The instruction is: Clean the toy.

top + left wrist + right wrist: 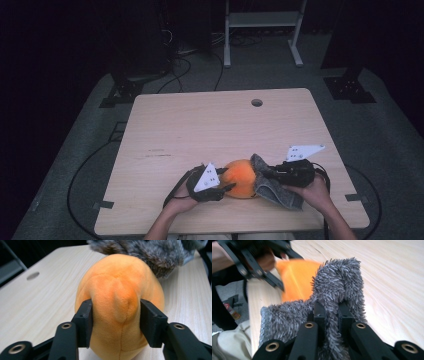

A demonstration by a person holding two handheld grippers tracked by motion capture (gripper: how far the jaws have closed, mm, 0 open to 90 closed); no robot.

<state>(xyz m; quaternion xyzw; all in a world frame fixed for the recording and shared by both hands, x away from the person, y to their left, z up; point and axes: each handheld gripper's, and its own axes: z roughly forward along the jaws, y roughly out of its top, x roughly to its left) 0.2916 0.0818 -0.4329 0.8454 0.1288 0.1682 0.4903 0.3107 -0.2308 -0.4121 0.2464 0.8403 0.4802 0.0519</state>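
An orange plush ball [242, 177] lies on the wooden table [200, 125] near its front edge. My left gripper [227, 181] comes at it from the left and is shut on it. In the left gripper view both pads press into the plush ball [120, 290]. A shaggy grey cloth [272, 192] drapes against the ball's right side. My right gripper [262, 174] is shut on a fold of that cloth [339, 282], and its jaws [332, 312] stand close together on the pile. Beyond the cloth, the right gripper view shows the orange ball [295, 277] and the left gripper [259, 267].
A round cable hole [256, 102] sits near the table's far edge. Bare wood spreads behind and left of the ball. A white stand [262, 30] and cables [175, 75] are on the floor beyond the table.
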